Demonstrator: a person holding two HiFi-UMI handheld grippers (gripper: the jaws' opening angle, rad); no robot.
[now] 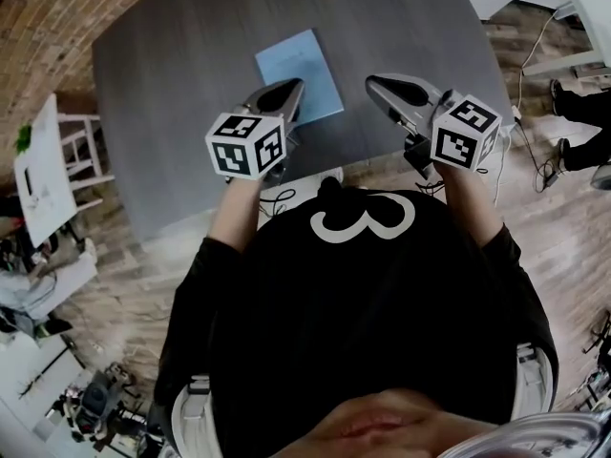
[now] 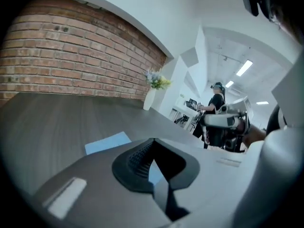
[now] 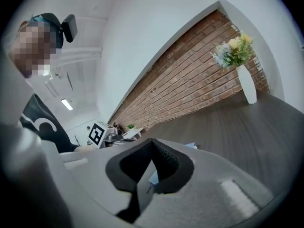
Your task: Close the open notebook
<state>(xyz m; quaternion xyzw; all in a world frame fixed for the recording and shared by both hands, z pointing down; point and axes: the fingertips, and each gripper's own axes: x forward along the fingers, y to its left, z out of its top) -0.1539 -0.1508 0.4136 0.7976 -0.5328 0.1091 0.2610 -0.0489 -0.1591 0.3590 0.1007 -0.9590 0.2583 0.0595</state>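
A light-blue notebook (image 1: 299, 72) lies flat on the grey table (image 1: 172, 93) and shows as one plain blue rectangle, its cover down. My left gripper (image 1: 289, 88) hovers over the notebook's near left edge, jaws shut on nothing. Shut and empty too, my right gripper (image 1: 375, 82) hangs to the right of the notebook, clear of it. In the left gripper view the notebook (image 2: 107, 142) lies just beyond the closed jaw tips (image 2: 153, 140). The right gripper view shows only a blue corner of the notebook (image 3: 192, 146) past its closed tips (image 3: 152, 140).
A white vase with flowers (image 3: 247, 82) stands at the table's far end by the brick wall (image 3: 199, 75). A white stool (image 1: 72, 146) and a white side table (image 1: 38, 175) stand left of the table. A person (image 2: 216, 103) stands in the background.
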